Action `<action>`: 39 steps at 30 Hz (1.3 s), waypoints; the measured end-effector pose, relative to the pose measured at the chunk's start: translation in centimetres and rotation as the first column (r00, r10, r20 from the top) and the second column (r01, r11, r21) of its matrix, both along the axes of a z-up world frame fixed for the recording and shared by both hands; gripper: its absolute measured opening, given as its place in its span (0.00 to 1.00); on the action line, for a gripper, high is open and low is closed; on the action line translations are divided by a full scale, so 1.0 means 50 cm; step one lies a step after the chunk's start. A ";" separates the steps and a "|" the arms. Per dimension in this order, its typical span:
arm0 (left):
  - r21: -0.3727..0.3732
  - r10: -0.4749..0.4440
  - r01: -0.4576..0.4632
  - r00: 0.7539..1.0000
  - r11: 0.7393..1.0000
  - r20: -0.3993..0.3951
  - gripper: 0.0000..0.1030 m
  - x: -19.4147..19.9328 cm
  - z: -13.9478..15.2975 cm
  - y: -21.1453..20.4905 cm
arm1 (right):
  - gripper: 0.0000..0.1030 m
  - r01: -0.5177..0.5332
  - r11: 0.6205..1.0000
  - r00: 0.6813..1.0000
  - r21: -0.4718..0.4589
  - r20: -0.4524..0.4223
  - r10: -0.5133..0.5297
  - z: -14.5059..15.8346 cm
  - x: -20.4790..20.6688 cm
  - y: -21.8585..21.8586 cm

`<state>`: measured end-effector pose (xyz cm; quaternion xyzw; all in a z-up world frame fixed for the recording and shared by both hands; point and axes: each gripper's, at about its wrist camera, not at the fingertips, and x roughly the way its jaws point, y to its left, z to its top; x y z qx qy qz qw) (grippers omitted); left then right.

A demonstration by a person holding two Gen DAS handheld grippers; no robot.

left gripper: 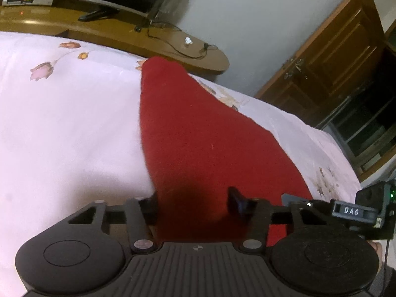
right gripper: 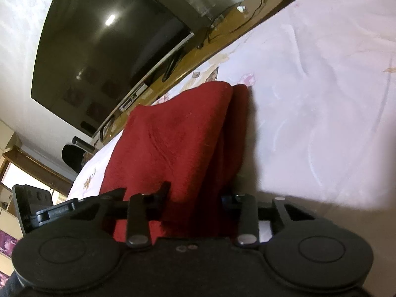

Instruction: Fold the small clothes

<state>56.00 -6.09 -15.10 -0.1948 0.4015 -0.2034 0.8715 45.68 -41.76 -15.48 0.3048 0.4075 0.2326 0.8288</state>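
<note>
Red cloth (left gripper: 198,136) edge between tongs (left gripper: 195,203)

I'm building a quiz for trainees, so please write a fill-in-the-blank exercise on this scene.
1. The cloth between both grippers is ____ in colour.
2. It lies on a pale bed sheet printed with ____.
3. On the wooden stand beyond the bed stands a dark ____.

Missing words: red; flowers; television

A red fuzzy garment (left gripper: 198,133) lies folded lengthwise on the bed, a long strip tapering away, its near end bunched and layered
</note>
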 end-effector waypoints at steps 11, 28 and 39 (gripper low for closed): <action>0.044 -0.028 0.022 0.991 0.999 0.129 0.38 -0.055 0.081 -0.012 | 0.28 0.029 0.996 0.993 -0.081 0.120 -0.019 0.090 -0.055 0.019; 0.063 0.014 -0.029 0.973 0.998 0.230 0.38 -0.190 0.211 0.225 | 0.28 -0.021 0.991 0.976 -0.132 0.212 0.048 0.224 -0.102 0.238; 0.069 0.140 -0.157 0.970 0.985 0.199 0.38 -0.261 0.193 0.486 | 0.28 -0.156 0.980 0.963 -0.119 0.202 0.178 0.226 -0.087 0.491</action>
